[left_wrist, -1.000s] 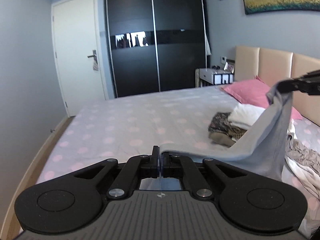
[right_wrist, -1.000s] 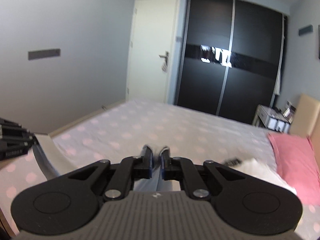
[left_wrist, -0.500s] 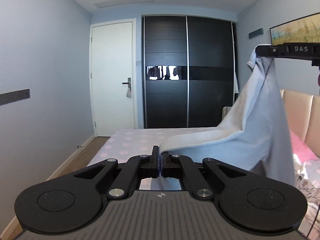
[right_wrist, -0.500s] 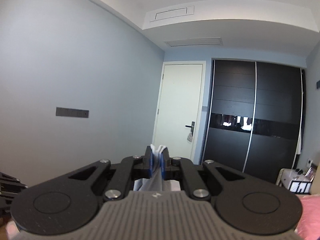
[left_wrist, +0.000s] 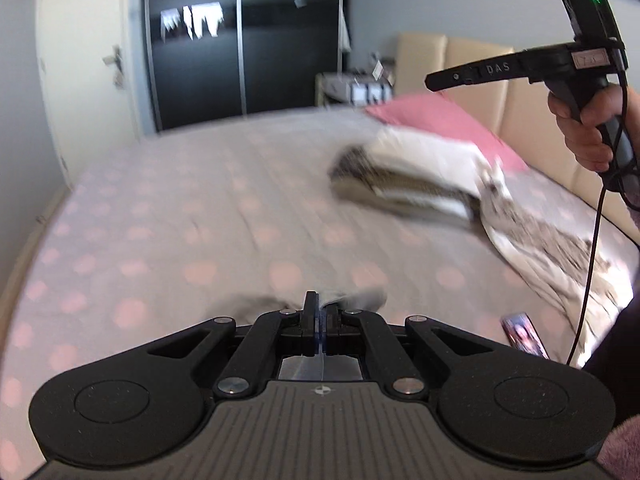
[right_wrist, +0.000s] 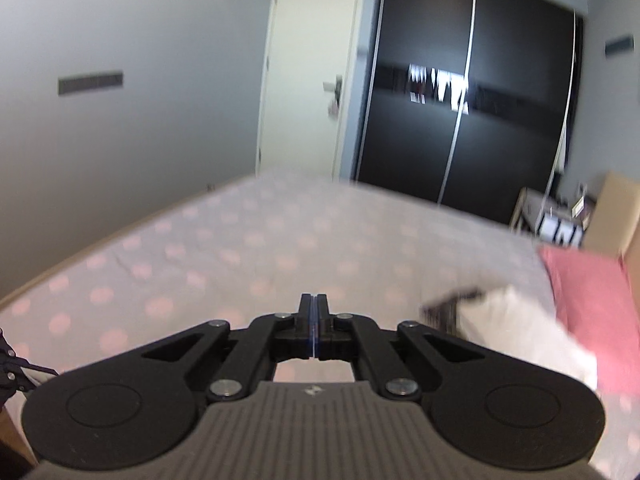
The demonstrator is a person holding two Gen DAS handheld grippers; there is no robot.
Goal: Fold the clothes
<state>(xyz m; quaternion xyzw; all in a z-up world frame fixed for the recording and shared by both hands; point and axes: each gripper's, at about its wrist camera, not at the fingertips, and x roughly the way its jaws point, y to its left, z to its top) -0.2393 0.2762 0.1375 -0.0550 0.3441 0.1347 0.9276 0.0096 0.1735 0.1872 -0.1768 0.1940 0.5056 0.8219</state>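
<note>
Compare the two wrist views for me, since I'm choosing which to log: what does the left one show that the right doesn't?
Only the left wrist view shows the grey garment pinched in the left gripper, the right gripper from outside, and a phone. Only the right wrist view shows the right gripper closed on nothing. Both show the dotted bed, pink pillow and dark wardrobe.

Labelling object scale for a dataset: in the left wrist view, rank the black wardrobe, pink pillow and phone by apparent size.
1. Black wardrobe.
2. Pink pillow.
3. Phone, smallest though nearest the camera.
</note>
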